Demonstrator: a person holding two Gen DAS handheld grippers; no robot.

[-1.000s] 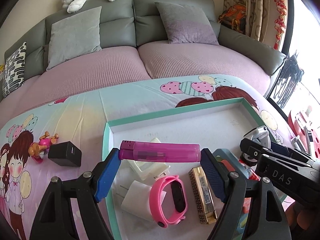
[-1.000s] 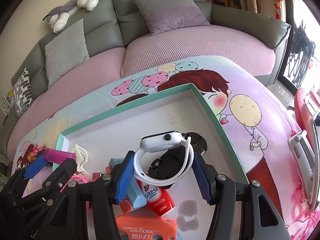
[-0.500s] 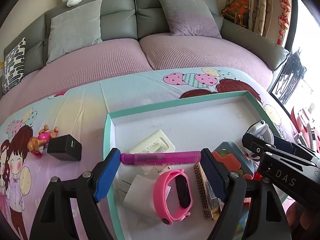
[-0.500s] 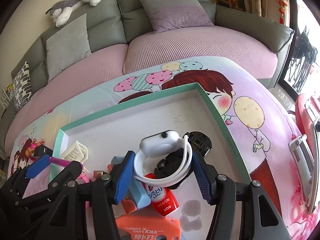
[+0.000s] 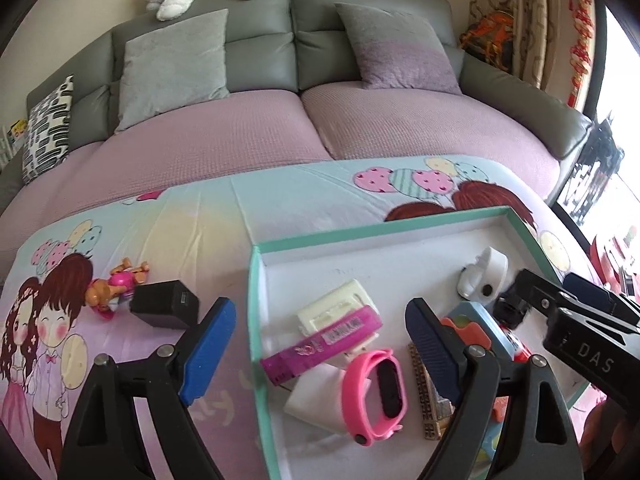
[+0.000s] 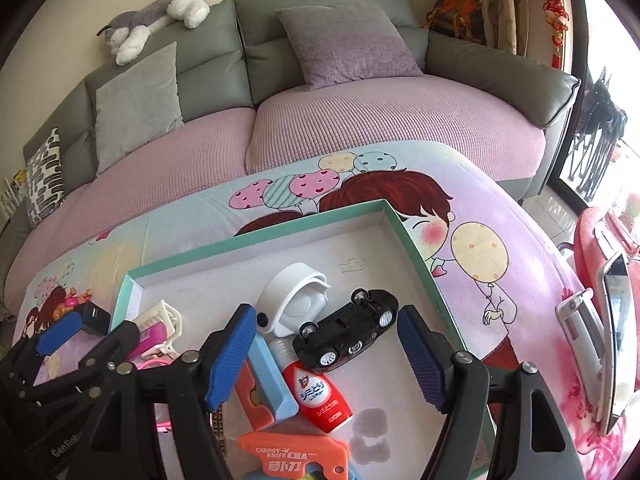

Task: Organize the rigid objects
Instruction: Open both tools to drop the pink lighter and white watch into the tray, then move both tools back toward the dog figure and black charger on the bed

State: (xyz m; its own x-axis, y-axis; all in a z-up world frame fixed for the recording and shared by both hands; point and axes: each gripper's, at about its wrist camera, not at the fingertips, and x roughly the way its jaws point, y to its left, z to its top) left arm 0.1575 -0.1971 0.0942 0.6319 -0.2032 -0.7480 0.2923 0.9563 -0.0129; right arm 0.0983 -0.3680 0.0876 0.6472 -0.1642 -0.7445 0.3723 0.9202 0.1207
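Observation:
A teal-rimmed tray (image 5: 256, 320) with a white floor holds several small items. My left gripper (image 5: 320, 350) is open, its jaws opening wider. Free of its pads, a magenta tube (image 5: 320, 344) lies below on a cream plastic piece (image 5: 332, 306), next to a pink watch band (image 5: 376, 384). My right gripper (image 6: 326, 356) is open too, jaws still opening, nothing pressed between the pads. A white watch (image 6: 296, 300) rests on the tray (image 6: 412, 248) floor just beyond its fingertips, beside a black toy car (image 6: 348, 328).
Outside the tray, a black charger cube (image 5: 164, 308) and a small toy figure (image 5: 112, 284) sit on the cartoon cloth. The tray also holds a red bottle (image 6: 316, 392), an orange knife case (image 6: 292, 456) and a gold harmonica (image 5: 432, 392). A sofa (image 5: 304, 60) stands behind.
The magenta tube left my left gripper and dropped into the tray. The white watch left my right gripper and now lies by the toy car. Both pairs of jaws widened.

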